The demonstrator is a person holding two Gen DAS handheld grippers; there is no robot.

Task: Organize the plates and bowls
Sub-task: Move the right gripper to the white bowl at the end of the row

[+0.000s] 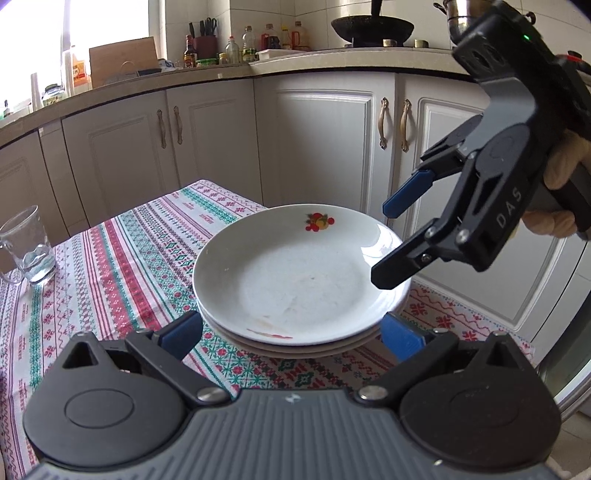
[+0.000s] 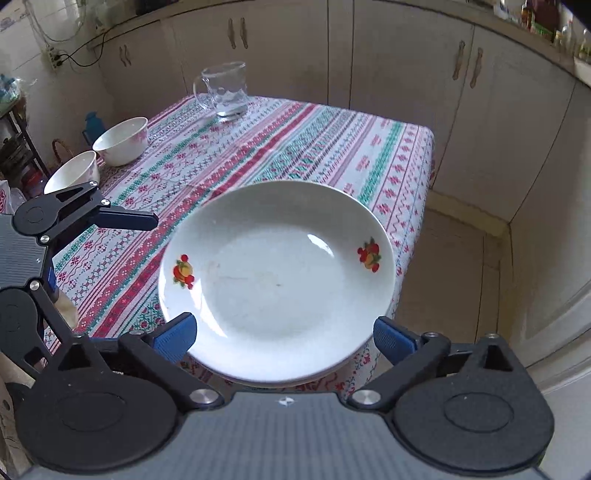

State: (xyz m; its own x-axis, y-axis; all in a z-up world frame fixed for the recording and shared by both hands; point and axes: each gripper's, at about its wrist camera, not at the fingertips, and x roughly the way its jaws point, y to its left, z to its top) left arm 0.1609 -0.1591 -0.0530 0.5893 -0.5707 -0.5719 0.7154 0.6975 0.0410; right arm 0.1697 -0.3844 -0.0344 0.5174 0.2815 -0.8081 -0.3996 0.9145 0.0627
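A stack of three white plates (image 1: 295, 280) with a fruit motif sits on the patterned tablecloth (image 1: 122, 266) near the table's corner; it also shows in the right wrist view (image 2: 277, 280). My left gripper (image 1: 291, 332) is open, its blue-padded fingers either side of the stack's near rim. My right gripper (image 1: 384, 243) is open, tilted down over the stack's right rim; in its own view (image 2: 284, 332) its fingers straddle the near rim. Two white bowls (image 2: 122, 140) (image 2: 74, 171) stand at the table's far left edge.
A glass mug (image 1: 27, 243) with a little water stands on the table; it also shows in the right wrist view (image 2: 223, 90). White cabinets (image 1: 325, 147) surround the table. The counter above holds bottles (image 1: 236, 48) and a wok (image 1: 371, 27).
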